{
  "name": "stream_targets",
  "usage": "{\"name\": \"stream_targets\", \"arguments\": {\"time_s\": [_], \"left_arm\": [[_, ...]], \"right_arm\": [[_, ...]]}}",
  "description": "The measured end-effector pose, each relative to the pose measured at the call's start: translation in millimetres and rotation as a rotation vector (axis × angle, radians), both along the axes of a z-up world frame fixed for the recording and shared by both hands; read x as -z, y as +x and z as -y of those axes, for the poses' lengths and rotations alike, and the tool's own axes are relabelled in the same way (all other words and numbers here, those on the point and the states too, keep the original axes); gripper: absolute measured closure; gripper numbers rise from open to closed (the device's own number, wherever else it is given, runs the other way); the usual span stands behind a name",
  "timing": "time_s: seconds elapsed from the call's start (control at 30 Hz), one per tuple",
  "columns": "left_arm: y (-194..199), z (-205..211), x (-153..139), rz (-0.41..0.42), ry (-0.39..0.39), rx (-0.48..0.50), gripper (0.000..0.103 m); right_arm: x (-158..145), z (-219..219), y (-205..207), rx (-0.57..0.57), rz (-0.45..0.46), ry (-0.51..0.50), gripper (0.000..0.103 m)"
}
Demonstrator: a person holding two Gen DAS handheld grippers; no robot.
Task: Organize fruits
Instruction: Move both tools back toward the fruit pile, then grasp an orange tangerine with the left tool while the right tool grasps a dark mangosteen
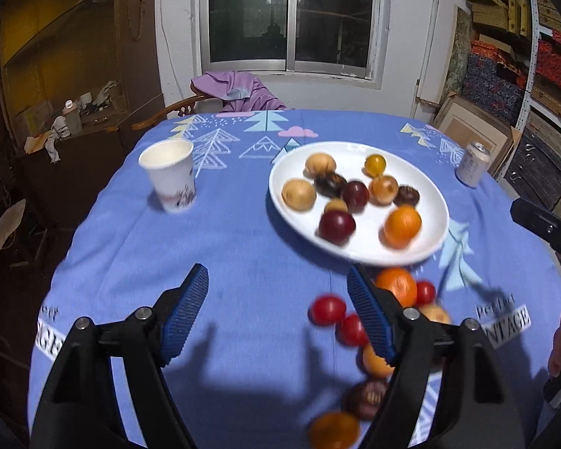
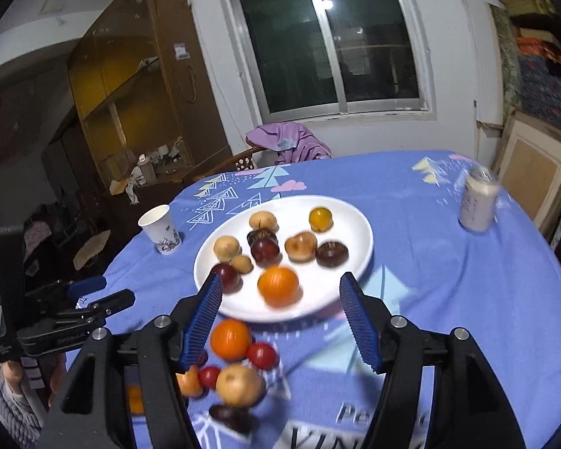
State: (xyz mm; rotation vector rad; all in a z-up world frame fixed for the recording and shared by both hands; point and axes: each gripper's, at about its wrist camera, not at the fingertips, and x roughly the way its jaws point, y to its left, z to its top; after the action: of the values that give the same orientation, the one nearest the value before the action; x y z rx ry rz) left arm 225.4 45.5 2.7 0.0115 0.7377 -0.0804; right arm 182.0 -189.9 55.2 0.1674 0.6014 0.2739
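Looking along my left gripper (image 1: pixel 276 314), blue pads apart and empty, I see the white round plate (image 1: pixel 422 250) part-filled, loose small red tomatoes (image 1: pixel 327 309) on the blue cloth just beside it. From my right gripper (image 2: pixel 280 321), jaws likewise apart, the loose orange mandarin (image 2: pixel 230 338) sits nearest; I'd straddle it squarely and close gently.

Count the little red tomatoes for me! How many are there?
3. All lie on the blue tablecloth, off the white plate: one tomato out in the open, one beside it, and one next to an orange. More may be hidden behind the hand-held gripper.
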Motion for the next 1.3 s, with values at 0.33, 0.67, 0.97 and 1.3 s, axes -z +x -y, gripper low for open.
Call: {"name": "stream_targets", "arguments": {"time_s": [0.33,0.67,0.97,1.3], "left_arm": [[-87,9,43,0.051,0.092,0.064,0.027],[-78,9,52,-0.039,-0.011,0.150,0.026],[-69,2,61,-0.098,-0.034,0.103,0.032],[-69,16,63,-0.123,0.015,0.181,0.038]], "right_arm": [[41,4,-36,0.029,-0.058,-0.013,0.026],[46,-2,-38,0.005,-0.077,-0.032,0.026],[47,-4,-39,0.002,-0.081,-0.040,0.023],[47,-6,-40,-0.004,-0.082,-0.048,0.022]]}}
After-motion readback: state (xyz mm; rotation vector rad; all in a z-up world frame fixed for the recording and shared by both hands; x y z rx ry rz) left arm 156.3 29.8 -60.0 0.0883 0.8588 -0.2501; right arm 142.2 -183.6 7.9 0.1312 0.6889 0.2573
